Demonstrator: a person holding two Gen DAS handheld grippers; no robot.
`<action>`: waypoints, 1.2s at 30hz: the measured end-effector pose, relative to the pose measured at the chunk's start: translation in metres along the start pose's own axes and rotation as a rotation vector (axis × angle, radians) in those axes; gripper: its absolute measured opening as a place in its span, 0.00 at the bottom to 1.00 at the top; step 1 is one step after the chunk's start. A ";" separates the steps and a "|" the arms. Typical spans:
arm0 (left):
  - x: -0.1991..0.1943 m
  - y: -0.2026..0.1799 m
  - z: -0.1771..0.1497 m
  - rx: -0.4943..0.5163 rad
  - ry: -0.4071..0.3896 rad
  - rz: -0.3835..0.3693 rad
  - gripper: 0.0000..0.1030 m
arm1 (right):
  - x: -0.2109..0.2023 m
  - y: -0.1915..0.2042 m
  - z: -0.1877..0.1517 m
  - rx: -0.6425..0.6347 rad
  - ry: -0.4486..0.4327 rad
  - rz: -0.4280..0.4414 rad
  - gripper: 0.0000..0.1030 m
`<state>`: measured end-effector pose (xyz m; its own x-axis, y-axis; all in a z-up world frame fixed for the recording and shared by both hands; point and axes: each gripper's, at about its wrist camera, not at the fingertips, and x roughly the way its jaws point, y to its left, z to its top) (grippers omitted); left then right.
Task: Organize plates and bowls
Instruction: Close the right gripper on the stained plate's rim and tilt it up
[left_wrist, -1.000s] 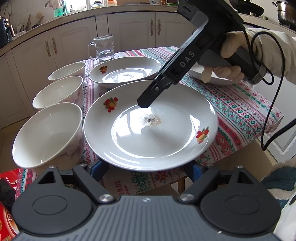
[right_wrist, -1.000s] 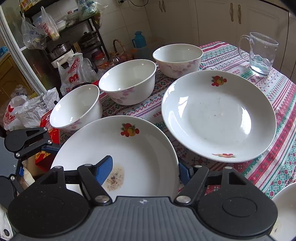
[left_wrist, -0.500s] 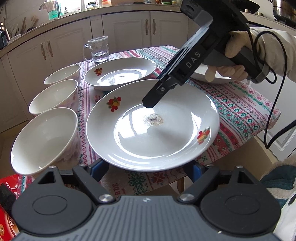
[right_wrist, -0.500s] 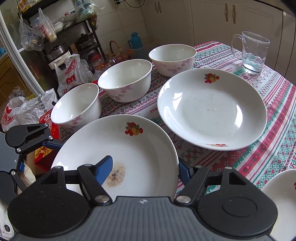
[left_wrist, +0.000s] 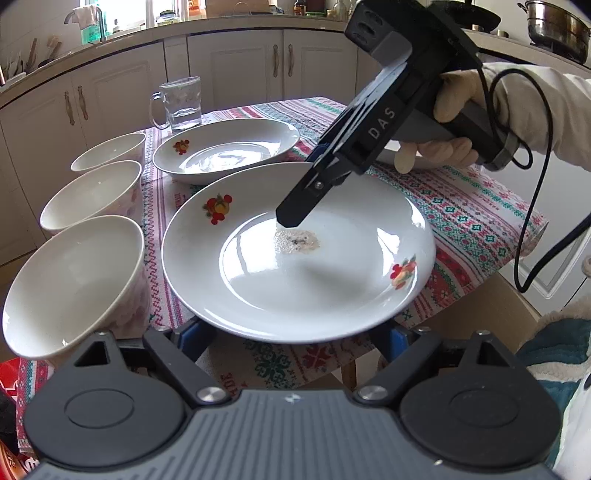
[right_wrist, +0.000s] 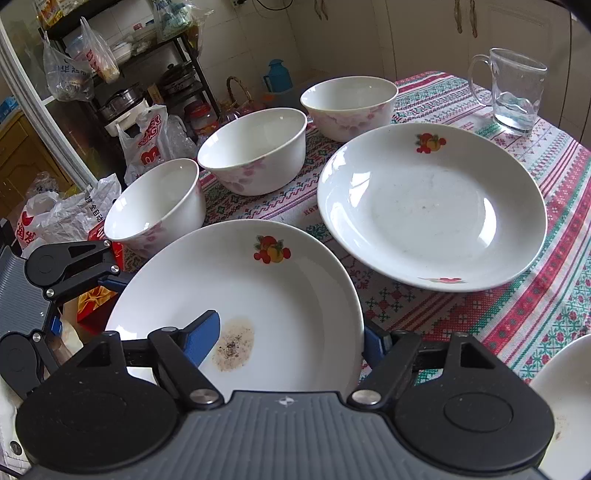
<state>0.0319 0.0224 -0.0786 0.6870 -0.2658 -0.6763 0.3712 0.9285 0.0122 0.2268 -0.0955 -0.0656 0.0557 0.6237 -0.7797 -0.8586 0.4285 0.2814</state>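
Note:
A white plate with fruit prints and a brown stain (left_wrist: 295, 258) sits at the table's near corner. It also shows in the right wrist view (right_wrist: 258, 295). My right gripper (right_wrist: 291, 336) is open and straddles its rim, one blue finger (right_wrist: 201, 334) over the plate, the other outside the rim. My left gripper (left_wrist: 295, 339) is open, its fingers mostly hidden under the plate's near edge. A second fruit-print plate (right_wrist: 428, 206) lies behind. Three white bowls (right_wrist: 255, 151) stand in a row along the table's edge.
A glass mug (right_wrist: 513, 96) stands at the far end of the patterned tablecloth (right_wrist: 535, 295). Part of another white plate (right_wrist: 565, 391) shows at the right. Plastic bags and a shelf rack (right_wrist: 122, 92) stand beyond the table. White cabinets (left_wrist: 236, 74) are behind.
The right gripper has dropped lower over the stained plate, its finger now near the stain. The left gripper has drawn back a little; the plates and bowls stay put.

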 end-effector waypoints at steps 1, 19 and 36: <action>0.000 0.000 0.000 0.001 -0.002 -0.001 0.88 | 0.000 0.001 0.000 -0.002 -0.005 0.003 0.81; -0.002 -0.001 0.012 0.025 0.031 -0.019 0.87 | -0.015 0.008 -0.002 -0.010 -0.027 -0.020 0.81; -0.001 -0.012 0.037 0.047 0.030 -0.028 0.87 | -0.044 -0.003 -0.014 0.015 -0.088 -0.054 0.81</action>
<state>0.0501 0.0020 -0.0508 0.6568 -0.2831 -0.6989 0.4195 0.9074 0.0267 0.2201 -0.1332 -0.0396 0.1468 0.6540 -0.7421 -0.8454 0.4725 0.2492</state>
